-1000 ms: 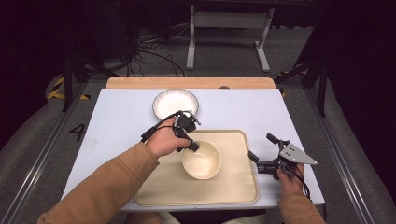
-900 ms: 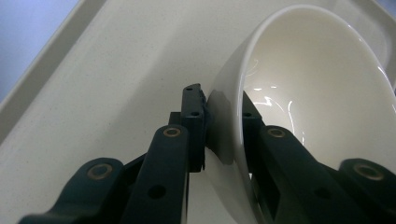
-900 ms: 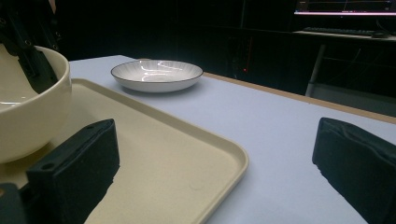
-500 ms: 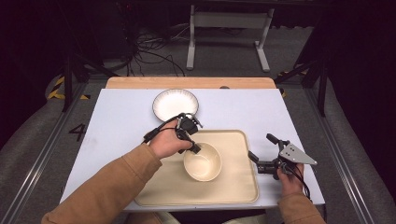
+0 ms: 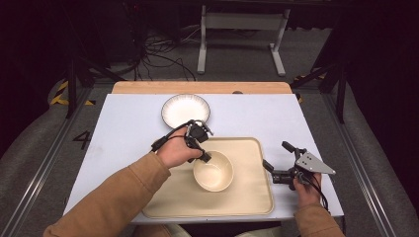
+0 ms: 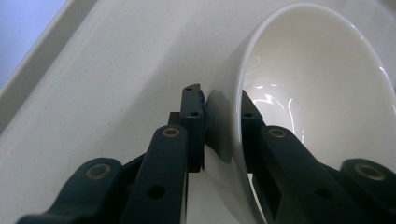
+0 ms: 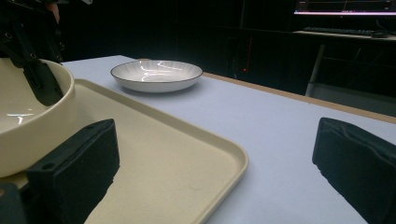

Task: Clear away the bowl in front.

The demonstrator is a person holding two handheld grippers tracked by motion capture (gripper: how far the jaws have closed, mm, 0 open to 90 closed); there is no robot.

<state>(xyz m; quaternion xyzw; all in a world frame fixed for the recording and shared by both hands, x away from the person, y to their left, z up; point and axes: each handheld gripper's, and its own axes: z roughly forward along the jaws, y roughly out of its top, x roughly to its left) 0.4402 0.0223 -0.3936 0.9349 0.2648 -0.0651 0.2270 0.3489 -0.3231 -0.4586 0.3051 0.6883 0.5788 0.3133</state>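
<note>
The left gripper is pinching the near-left rim of the round, glossy cream ceramic bowl, one jaw inside the wall and one outside, as the left gripper view makes plain with the bowl clamped between the black jaws. The bowl is sitting on the flat beige plastic tray, toward its middle, and from the high view I cannot quite tell whether its base is resting on the tray or tipping slightly off it.

Over on the other side, the right gripper is hovering at the tray's right edge with its jaws spread wide and nothing between them; its own camera is looking across the tray at the bowl's side.

Beyond the tray, the shallow white ribbed plate with a dark rim is waiting on the pale blue tabletop, well apart from the bowl.

So I am reading this as the grasp step: the bowl's rim is secured and the carry is about to begin. The next move is asking for a steady lift, since a rim pinch on a smooth, heavy bowl is inviting it to swing or slip. Keeping it level and clearing the tray's raised lip look like the things to watch, whether it is heading for the plate or elsewhere on the table.
</note>
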